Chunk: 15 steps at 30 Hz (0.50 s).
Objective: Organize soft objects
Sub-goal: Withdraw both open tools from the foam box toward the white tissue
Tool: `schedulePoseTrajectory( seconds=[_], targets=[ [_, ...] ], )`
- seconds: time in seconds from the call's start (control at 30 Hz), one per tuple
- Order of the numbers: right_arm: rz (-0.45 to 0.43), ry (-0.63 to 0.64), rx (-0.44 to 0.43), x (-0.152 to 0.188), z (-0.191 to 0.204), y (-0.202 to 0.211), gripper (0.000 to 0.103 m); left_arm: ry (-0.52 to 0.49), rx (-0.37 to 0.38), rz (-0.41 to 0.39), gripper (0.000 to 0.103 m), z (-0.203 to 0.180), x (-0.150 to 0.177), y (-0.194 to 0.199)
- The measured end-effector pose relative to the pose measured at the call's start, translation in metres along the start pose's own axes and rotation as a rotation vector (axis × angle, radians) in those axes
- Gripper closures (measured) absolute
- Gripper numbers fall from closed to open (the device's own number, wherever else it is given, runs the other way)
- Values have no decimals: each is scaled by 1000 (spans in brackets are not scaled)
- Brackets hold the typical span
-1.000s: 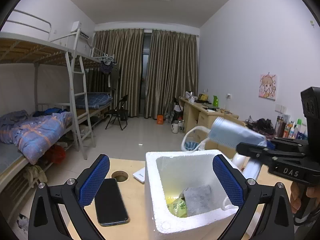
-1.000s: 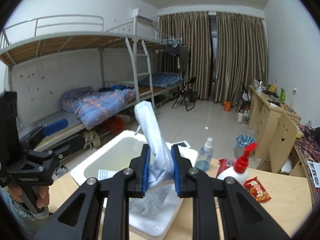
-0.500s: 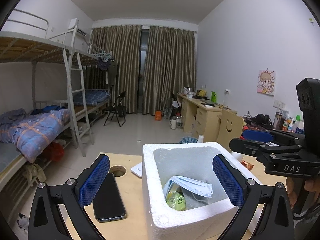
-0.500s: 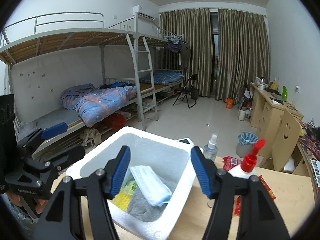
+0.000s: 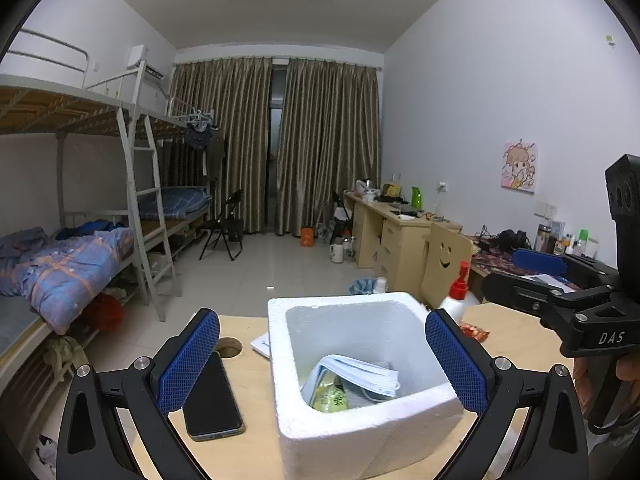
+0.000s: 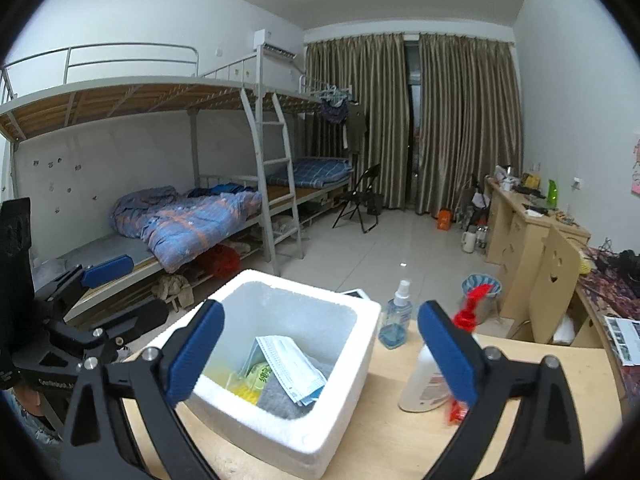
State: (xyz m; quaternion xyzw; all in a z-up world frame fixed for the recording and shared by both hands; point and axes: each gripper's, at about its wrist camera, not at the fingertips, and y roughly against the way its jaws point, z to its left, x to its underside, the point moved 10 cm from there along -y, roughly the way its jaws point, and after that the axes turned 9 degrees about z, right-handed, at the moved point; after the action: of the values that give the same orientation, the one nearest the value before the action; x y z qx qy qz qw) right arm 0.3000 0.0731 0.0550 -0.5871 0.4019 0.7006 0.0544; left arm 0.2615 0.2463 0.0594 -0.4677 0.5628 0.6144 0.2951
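The right gripper (image 6: 320, 344) is spread wide and holds nothing, and just below and between its blue pads sits the white square foam box (image 6: 340, 408), in which a light blue pleated face mask (image 6: 290, 368) lies on top of a grey folded cloth (image 6: 280, 400) and a yellow-green packet (image 6: 258, 372). The left gripper (image 5: 322, 364) is also wide apart and empty, levelled over the wooden table (image 5: 248, 452) with the same box between its fingers. A black phone (image 5: 210, 396) lies flat left of the box, while a white bottle with red pump (image 6: 430, 376) and a clear blue spray bottle (image 6: 396, 320) stand to its right.
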Motion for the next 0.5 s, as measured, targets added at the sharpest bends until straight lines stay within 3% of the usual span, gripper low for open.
schedulePoseTrajectory(
  seconds=[0.5],
  targets=[
    [-77,-10,31,6,1,67,0,-38,16,-49,0,-36,-1,76]
  ],
)
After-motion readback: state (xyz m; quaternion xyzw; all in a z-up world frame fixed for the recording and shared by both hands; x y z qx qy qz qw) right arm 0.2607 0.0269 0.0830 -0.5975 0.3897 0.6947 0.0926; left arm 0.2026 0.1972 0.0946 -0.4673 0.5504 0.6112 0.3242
